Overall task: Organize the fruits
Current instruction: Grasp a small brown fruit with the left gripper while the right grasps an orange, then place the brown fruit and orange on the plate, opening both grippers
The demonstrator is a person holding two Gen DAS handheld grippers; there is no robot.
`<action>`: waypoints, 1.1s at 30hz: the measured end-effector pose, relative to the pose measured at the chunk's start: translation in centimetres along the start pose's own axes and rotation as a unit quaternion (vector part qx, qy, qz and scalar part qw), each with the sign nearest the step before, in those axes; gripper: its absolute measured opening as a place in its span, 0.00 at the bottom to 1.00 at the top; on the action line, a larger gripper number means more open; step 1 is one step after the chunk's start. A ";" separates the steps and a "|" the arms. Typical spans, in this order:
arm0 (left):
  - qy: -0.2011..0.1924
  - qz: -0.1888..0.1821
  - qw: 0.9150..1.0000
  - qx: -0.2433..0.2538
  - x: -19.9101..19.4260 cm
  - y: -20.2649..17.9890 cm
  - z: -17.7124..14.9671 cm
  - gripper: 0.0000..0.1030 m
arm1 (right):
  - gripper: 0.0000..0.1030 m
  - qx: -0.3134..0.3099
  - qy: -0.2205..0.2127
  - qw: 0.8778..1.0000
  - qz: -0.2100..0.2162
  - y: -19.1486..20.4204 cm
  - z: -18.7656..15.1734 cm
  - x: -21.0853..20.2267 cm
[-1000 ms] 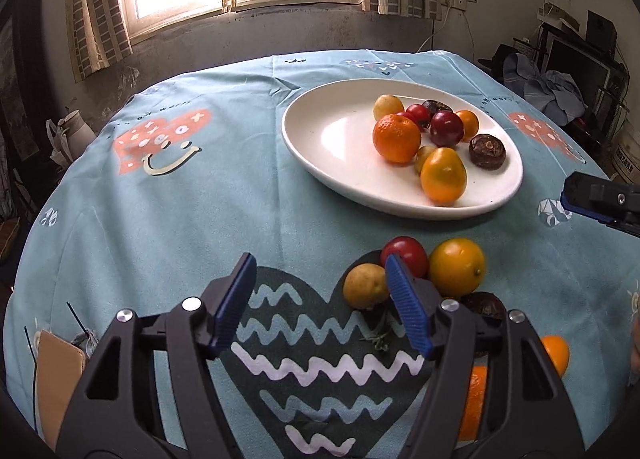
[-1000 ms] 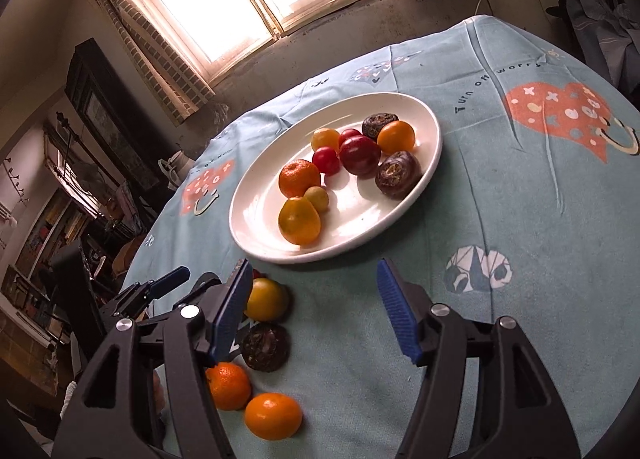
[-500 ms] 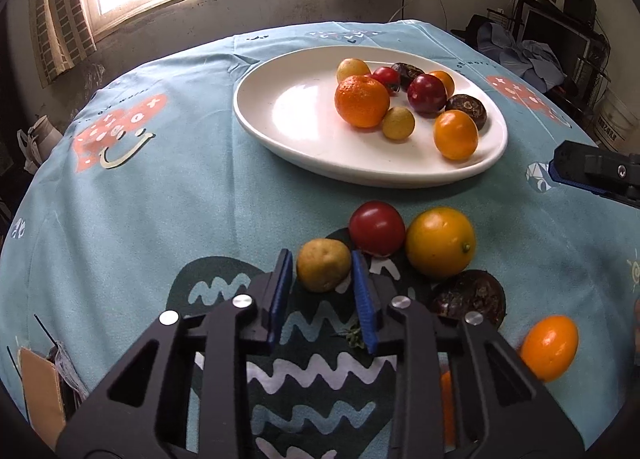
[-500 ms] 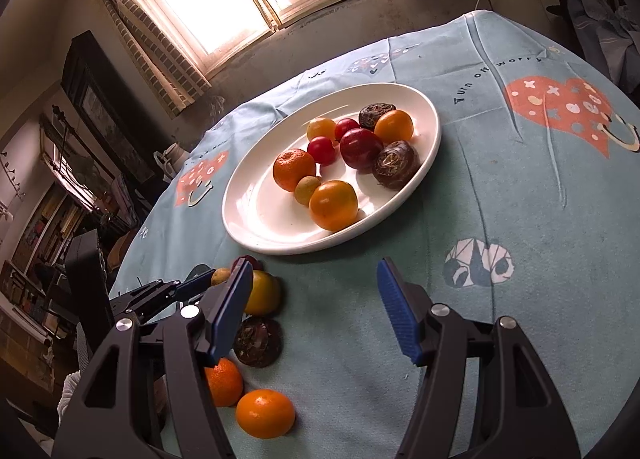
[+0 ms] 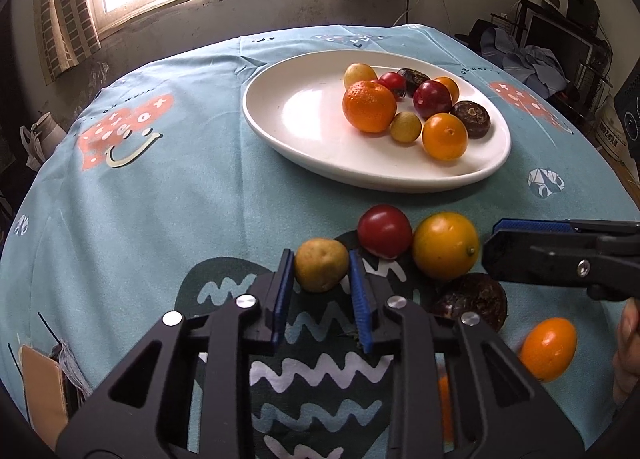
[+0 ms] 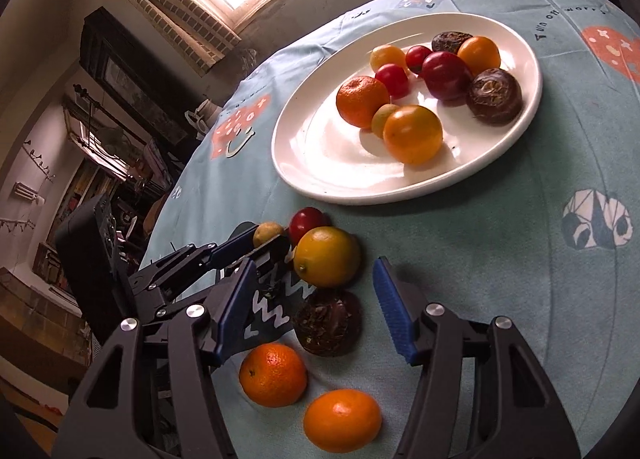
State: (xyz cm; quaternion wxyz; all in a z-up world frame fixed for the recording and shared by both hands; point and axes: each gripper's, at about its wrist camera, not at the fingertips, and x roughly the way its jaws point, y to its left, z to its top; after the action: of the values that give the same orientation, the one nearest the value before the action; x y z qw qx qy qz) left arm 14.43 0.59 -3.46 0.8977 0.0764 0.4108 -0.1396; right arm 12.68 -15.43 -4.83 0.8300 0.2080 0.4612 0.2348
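Sitting low and centre in the left wrist view, the small yellow-brown fruit (image 5: 321,265) lies between the 2 blue pads of the left gripper (image 5: 320,277), which have drawn in to its sides; whether they already press it or only flank it I cannot tell for sure, though no gap shows on either side. It rests on the blue tablecloth (image 5: 180,195), at the top edge of the dark heart print, apart from the red fruit (image 5: 384,231) to its right. Judging by its size and dull, slightly pitted skin, it is light and fairly firm, not slippery, but round enough to roll or squirt forward if squeezed off-centre; the best hold is across its widest part, as the pads now sit, with modest force so the skin does not bruise. In the right wrist view the right gripper (image 6: 316,315) hangs wide apart and holds nothing, low in the frame above the dark wrinkled fruit (image 6: 327,321), with the large yellow-orange fruit (image 6: 327,256) just beyond and 2 orange fruits near the bottom edge. Further up, in the upper right of both views, the white plate (image 5: 304,131) already carries several fruits, and it looks like the place for this one.
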 end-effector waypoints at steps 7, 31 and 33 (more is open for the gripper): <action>0.005 0.002 1.000 0.000 0.3 0.1 -0.1 0.27 | 0.46 -0.019 0.014 0.999 -0.029 0.4 0.1 2.2; -0.067 0.054 0.996 -0.028 0.5 -2.1 8.6 0.28 | 0.39 -0.133 -0.144 0.959 -0.205 0.6 5.5 -4.0; -0.062 0.067 0.995 -0.026 1.7 -2.0 8.0 0.65 | 0.47 -0.119 -0.121 0.961 -0.216 -0.4 5.6 -2.5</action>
State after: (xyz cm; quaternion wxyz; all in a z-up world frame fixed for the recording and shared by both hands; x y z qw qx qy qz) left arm 20.53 -3.65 0.40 0.9304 0.0714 0.3521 -0.0727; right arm 16.42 -17.98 -0.67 0.9295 0.0303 0.3598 0.0756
